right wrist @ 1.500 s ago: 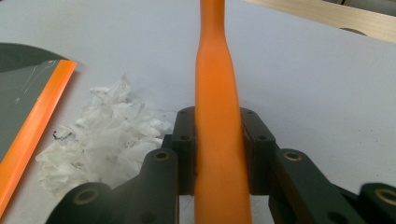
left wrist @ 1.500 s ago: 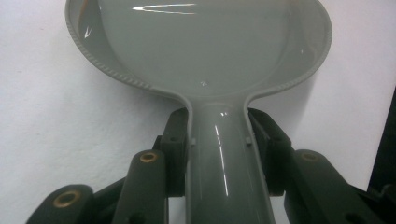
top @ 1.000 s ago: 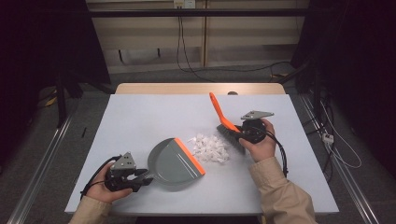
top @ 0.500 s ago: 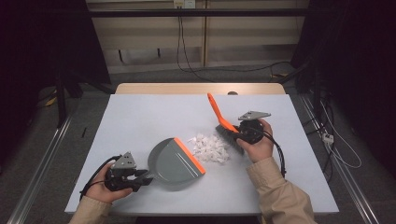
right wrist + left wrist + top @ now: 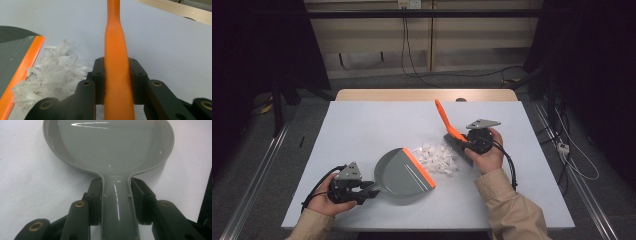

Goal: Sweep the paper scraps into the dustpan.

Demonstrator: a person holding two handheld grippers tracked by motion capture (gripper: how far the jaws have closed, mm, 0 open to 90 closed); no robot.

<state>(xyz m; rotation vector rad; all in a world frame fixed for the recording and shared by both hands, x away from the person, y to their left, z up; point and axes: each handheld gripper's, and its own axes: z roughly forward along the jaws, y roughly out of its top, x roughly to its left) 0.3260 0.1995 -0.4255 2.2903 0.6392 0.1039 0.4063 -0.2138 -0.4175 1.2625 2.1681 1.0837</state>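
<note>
Left gripper [image 5: 371, 191] squeezes the dustpan [image 5: 404, 174] handle | right gripper [image 5: 466, 145] squeezes the brush [image 5: 451, 128] | paper bits [image 5: 438, 158] sit between them on the table [image 5: 362, 125] | we should sweep slowly, pan edge flat.

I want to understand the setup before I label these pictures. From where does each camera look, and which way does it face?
High view: above the person's side, facing forward and down on the table; both forearms, left tool, right tool.
Left gripper view: rides the left tool, looks along its jaws shut on the dustpan handle.
Right gripper view: rides the right tool, looks along its jaws shut on the brush handle.
Shared: right gripper view and high view both show the paper scraps at the dustpan's orange lip.
</note>
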